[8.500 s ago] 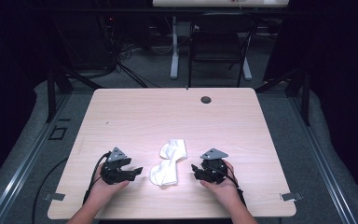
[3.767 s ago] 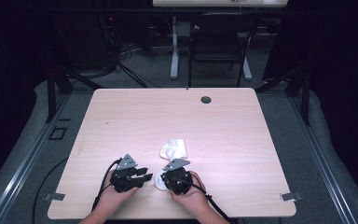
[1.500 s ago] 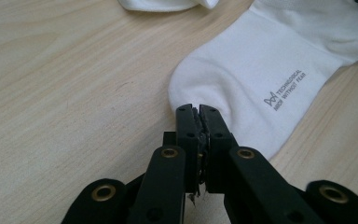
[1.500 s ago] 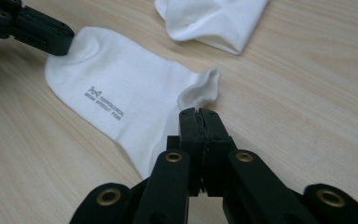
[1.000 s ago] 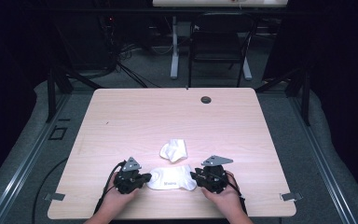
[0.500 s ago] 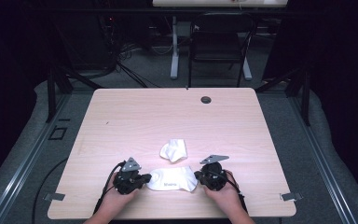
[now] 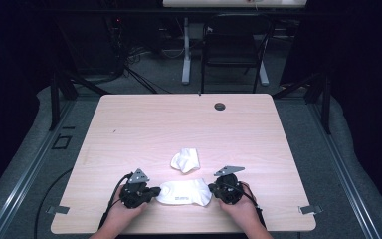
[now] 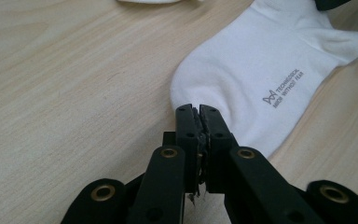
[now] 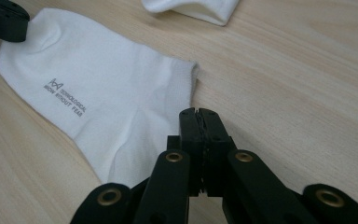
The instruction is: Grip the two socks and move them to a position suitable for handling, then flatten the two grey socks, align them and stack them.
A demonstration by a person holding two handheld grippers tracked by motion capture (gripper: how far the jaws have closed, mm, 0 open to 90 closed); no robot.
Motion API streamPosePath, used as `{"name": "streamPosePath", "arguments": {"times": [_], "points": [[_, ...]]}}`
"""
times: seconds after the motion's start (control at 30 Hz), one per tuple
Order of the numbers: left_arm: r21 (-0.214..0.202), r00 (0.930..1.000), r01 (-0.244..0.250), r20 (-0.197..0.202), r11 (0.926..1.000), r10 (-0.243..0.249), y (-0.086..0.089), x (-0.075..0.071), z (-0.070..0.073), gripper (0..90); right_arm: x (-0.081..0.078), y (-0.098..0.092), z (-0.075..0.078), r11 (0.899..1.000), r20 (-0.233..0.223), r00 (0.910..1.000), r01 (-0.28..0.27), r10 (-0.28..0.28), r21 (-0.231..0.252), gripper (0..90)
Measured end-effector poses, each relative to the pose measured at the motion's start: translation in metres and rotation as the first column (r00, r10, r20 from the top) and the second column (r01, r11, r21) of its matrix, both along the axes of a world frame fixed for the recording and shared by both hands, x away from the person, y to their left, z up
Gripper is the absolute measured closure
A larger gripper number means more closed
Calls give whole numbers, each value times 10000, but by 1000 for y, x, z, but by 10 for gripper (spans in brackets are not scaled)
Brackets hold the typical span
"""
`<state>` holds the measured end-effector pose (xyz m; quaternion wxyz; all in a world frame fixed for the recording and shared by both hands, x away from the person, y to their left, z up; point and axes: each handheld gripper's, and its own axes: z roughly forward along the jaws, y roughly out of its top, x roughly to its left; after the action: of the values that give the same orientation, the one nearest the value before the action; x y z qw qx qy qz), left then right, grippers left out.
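Two white socks lay on the tabletop (image 7: 129, 124): the flat sock (image 7: 185, 191) near the front edge, the crumpled sock (image 7: 185, 160) just beyond it. Left gripper (image 7: 151, 191) pinched the toe end, jaws closed on the fabric; right gripper (image 7: 212, 190) had just clamped the cuff edge. Held at opposite ends, probably to stretch it flat for pairing or folding. Two grippers, one each side.

A: What sits beyond the table (image 7: 129, 124)?
B: A dark chair (image 7: 234, 47) and a white desk leg (image 7: 185, 50), with cables (image 7: 129, 55) on the grey floor (image 7: 298, 124).
A: On the tabletop?
B: A round grommet (image 7: 220, 106) near the far edge.
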<state>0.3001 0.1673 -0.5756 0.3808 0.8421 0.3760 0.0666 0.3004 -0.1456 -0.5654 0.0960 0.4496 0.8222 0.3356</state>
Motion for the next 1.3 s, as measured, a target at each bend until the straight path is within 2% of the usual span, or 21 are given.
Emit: {"name": "streamPosePath", "arguments": {"times": [0.07,0.13,0.17,0.27,0.37,0.43,0.53,0.63,0.67,0.8,0.83,0.93,1.1,1.13,1.3], "points": [[-76,10000,-22,-4,10000,22,1,0,1,860,0,0,1,9999,2,10000,-6,6,133,870],[-318,9999,-86,-129,9995,82,3,-1,3,812,-1,1,3,9997,66,10000,-34,33,236,817],[-408,9999,-109,-80,9991,105,4,-1,3,768,-1,2,4,9997,133,9999,-5,2,261,792],[-577,9998,-187,24,9982,189,6,-1,6,735,0,3,7,9998,340,9994,-3,-4,208,750],[-597,9996,-252,132,9979,261,8,0,8,698,1,3,12,9995,514,9987,-5,-11,321,702],[-512,9990,-320,308,9982,336,9,1,9,656,4,3,17,9980,632,9980,49,-89,631,676],[-444,9985,-360,406,9984,378,10,3,9,629,6,4,20,9977,692,9975,86,-132,672,656],[-412,9975,-399,561,9984,422,13,5,11,594,11,7,23,9984,990,9950,55,-111,568,619],[-456,9971,-454,598,9979,481,15,6,12,581,14,10,25,9993,1135,9935,-108,66,372,594],[-458,9956,-566,720,9973,598,18,8,13,564,19,17,28,9990,1232,9921,-265,220,348,566],[-405,9951,-602,762,9974,632,19,9,13,557,23,21,30,9991,1274,9912,-384,361,152,565],[-362,9936,-744,825,9966,772,22,11,13,553,27,25,32,9989,1227,9917,-405,376,219,565],[-238,9900,-979,999,9949,998,27,15,12,571,36,36,32,9981,1199,9909,-608,606,-19,570],[-351,9903,-1051,876,9938,1078,29,16,12,575,38,41,33,9970,1230,9895,-731,756,-247,570],[-425,9914,-1039,758,9937,1070,30,17,13,583,45,50,33,9961,1351,9874,-772,825,-435,560]]}}
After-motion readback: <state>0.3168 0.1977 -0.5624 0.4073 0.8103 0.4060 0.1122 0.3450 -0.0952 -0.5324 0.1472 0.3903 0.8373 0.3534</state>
